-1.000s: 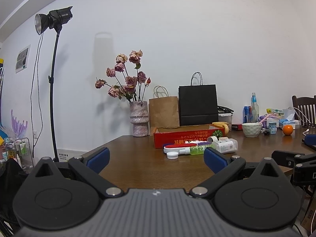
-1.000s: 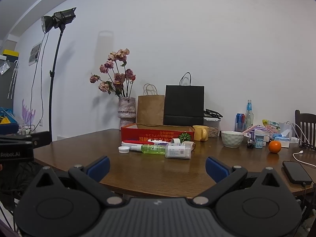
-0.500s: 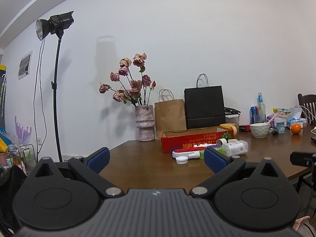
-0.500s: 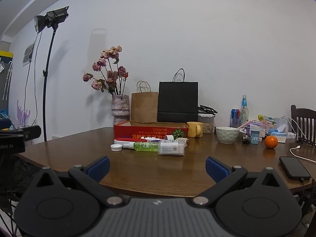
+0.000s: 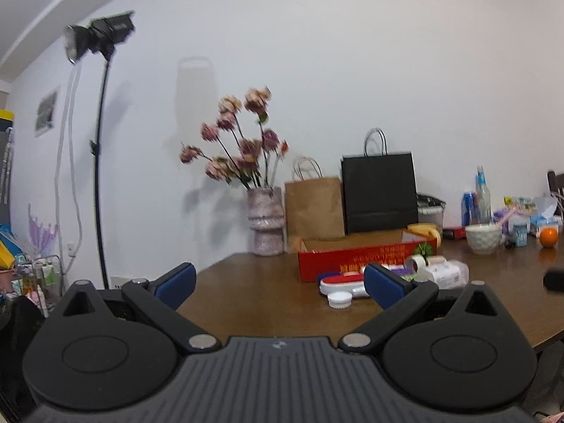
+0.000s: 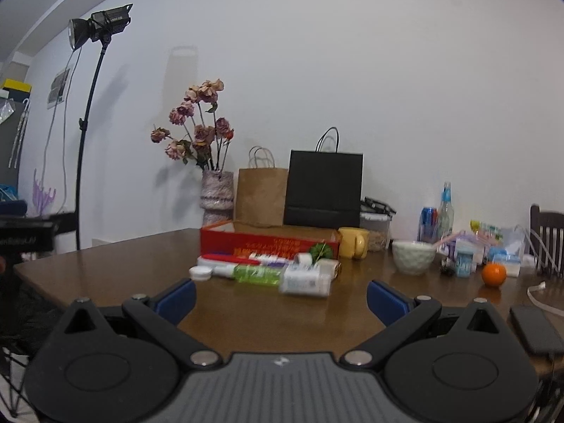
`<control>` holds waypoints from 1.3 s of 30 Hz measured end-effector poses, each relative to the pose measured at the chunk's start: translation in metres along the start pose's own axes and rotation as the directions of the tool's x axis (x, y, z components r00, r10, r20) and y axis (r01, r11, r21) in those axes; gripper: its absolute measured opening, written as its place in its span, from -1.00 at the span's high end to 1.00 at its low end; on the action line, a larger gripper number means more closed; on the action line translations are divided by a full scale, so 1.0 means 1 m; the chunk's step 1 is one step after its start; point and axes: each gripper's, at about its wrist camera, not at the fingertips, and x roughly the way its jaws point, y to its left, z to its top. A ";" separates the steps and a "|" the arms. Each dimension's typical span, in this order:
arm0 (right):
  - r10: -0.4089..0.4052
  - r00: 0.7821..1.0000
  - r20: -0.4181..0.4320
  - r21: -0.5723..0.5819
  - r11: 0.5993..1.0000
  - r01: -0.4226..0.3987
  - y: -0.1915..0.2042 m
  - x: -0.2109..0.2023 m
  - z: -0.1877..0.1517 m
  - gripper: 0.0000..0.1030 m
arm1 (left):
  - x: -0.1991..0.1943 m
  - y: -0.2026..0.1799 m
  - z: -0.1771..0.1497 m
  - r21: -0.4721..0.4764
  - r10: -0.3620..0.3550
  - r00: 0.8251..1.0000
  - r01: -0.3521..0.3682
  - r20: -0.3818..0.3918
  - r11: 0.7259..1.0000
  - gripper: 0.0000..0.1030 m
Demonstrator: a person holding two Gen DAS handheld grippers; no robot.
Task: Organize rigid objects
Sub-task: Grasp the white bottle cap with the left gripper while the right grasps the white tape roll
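Observation:
A low red cardboard box (image 5: pixel 359 259) (image 6: pixel 268 243) stands on the brown table (image 5: pixel 268 303) (image 6: pixel 253 313). In front of it lie a red-and-white case (image 5: pixel 340 282) (image 6: pixel 225 260), a white round lid (image 5: pixel 339 299) (image 6: pixel 200 273), a green bottle (image 6: pixel 259 274) and a white labelled bottle (image 6: pixel 306 283) (image 5: pixel 446 275). My left gripper (image 5: pixel 278 283) is open and empty, short of the table's near edge. My right gripper (image 6: pixel 280 296) is open and empty, a little before the bottles.
A vase of dried roses (image 6: pixel 215 194), a brown bag (image 6: pixel 261 195) and a black bag (image 6: pixel 324 188) stand behind the box. A yellow mug (image 6: pixel 354 243), white bowl (image 6: pixel 413 261), orange (image 6: pixel 493 274) and phone (image 6: pixel 535 328) lie right. A light stand (image 6: pixel 88 123) is at left.
Both grippers have moved in closer to the table and the objects look larger. Both views are slightly blurred from motion. Neither gripper has changed its opening.

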 end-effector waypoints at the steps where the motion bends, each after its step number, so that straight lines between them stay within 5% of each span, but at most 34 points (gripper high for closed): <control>1: -0.004 1.000 0.007 -0.003 1.000 0.004 -0.003 0.009 0.004 -1.00 | 0.009 -0.002 0.000 0.010 -0.002 1.000 0.002 -0.017 1.000 -1.00; 10: 0.059 0.998 -0.003 -0.041 0.997 -0.059 -0.016 0.087 0.029 -1.00 | 0.092 -0.016 0.000 0.066 -0.050 0.985 0.062 -0.168 0.996 -1.00; 16: 0.114 0.987 -0.112 -0.021 0.993 -0.117 -0.030 0.151 0.043 -1.00 | 0.147 -0.020 0.009 0.049 -0.088 0.961 0.104 -0.261 0.993 -1.00; 22: 0.120 0.975 -0.185 0.009 0.993 -0.120 -0.047 0.214 0.045 -1.00 | 0.206 -0.025 0.009 0.013 -0.136 0.910 0.153 -0.391 0.988 -1.00; 27: 0.164 0.927 -0.336 0.002 0.985 -0.173 -0.056 0.265 0.043 -1.00 | 0.248 -0.027 0.000 -0.027 -0.179 0.861 0.189 -0.477 0.982 -1.00; 31: 0.180 0.921 -0.347 -0.005 0.981 -0.194 -0.061 0.294 0.040 -0.98 | 0.270 -0.034 -0.010 -0.018 -0.204 0.832 0.227 -0.515 0.974 -0.95; 33: 0.184 0.912 -0.368 0.001 0.980 -0.197 -0.063 0.310 0.040 -0.89 | 0.280 -0.039 -0.015 -0.019 -0.231 0.809 0.263 -0.541 0.965 -0.91; 35: 0.191 0.899 -0.393 0.011 0.979 -0.204 -0.065 0.330 0.040 -0.57 | 0.290 -0.043 -0.020 -0.021 -0.245 0.788 0.283 -0.565 0.959 -0.60; 39: 0.218 0.872 -0.438 0.049 0.975 -0.219 -0.071 0.376 0.039 -0.18 | 0.309 -0.048 -0.026 -0.040 -0.263 0.750 0.302 -0.607 0.952 -0.32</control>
